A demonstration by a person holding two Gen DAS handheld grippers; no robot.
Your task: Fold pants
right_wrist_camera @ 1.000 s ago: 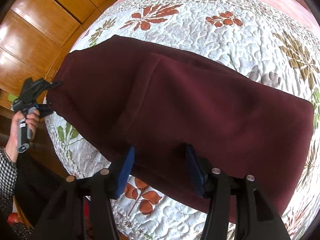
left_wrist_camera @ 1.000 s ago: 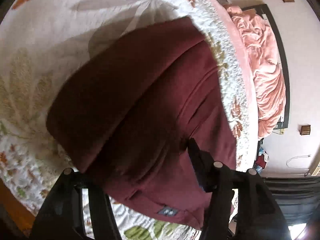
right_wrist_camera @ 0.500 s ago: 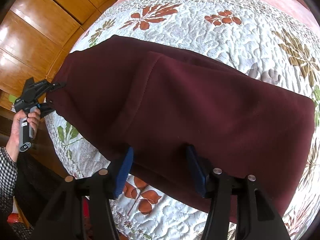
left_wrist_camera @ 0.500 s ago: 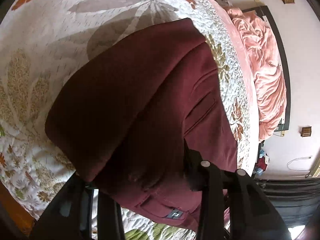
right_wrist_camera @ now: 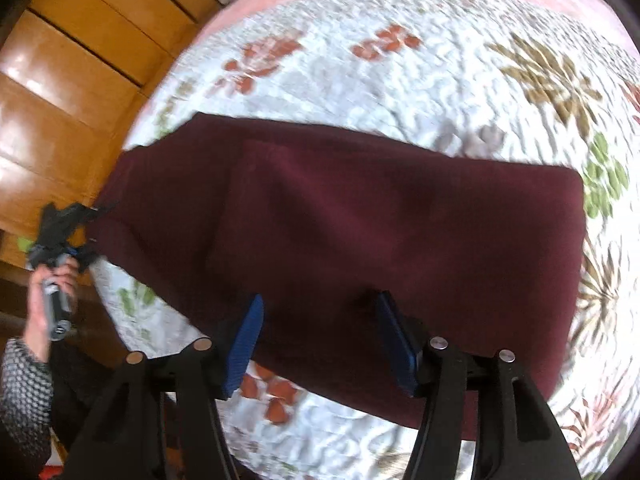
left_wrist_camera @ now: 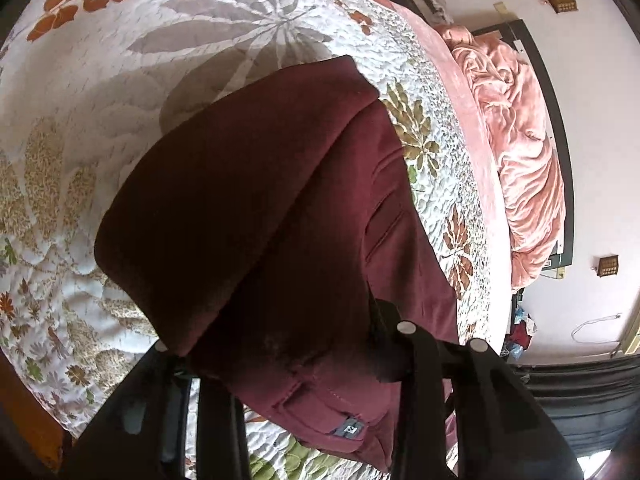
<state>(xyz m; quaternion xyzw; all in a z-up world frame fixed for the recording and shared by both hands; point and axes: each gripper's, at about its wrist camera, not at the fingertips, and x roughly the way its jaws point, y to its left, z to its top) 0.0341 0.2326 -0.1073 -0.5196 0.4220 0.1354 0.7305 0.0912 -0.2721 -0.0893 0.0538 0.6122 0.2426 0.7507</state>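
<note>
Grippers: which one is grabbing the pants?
The left gripper: its jaws have just been closing on bunched pants. The right gripper has jaws just opening, standing apart above flat cloth.

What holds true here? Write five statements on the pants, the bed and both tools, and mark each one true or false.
1. The pants are maroon. True.
2. The pants lie on a bare wooden table. False: they lie on a floral quilt.
3. The right tool pinches a fold of the pants. False: its jaws have just been opening and stand apart over flat cloth.
4. The left tool has pants cloth between its fingers. True; its jaws have just been closing on it.
5. A pink blanket lies bunched beyond the quilt. True.
</note>
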